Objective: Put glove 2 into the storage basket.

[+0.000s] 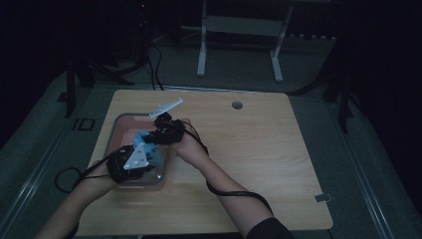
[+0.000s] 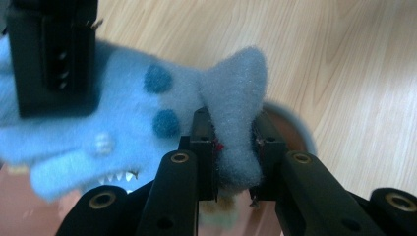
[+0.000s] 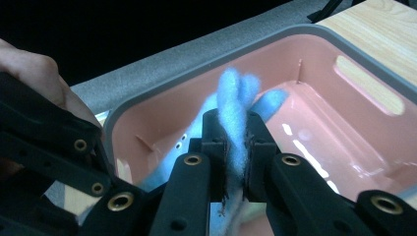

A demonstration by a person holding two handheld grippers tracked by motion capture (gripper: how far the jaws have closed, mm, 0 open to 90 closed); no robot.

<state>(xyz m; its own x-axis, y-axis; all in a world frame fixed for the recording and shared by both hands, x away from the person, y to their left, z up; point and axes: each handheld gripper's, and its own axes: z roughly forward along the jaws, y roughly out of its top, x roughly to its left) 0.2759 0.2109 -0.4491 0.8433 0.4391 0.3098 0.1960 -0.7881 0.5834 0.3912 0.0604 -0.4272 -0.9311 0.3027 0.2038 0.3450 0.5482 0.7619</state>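
A light blue plush toy (image 1: 144, 142) with darker blue spots and small white teeth hangs over a pink bin (image 1: 117, 128) at the table's left. My left gripper (image 2: 235, 147) is shut on a grey-blue flap of the plush toy (image 2: 147, 113). My right gripper (image 3: 235, 147) is shut on another fold of the plush toy (image 3: 235, 98), above the inside of the pink bin (image 3: 344, 123). In the high view my left gripper (image 1: 137, 159) is at the bin's near side and my right gripper (image 1: 161, 132) at its right rim, close together.
The pink bin has a grey rim and a handle slot in one wall. The wooden table (image 1: 259, 149) stretches open to the right, with a round cable hole (image 1: 237, 105) near its far edge. Cables trail from both grippers.
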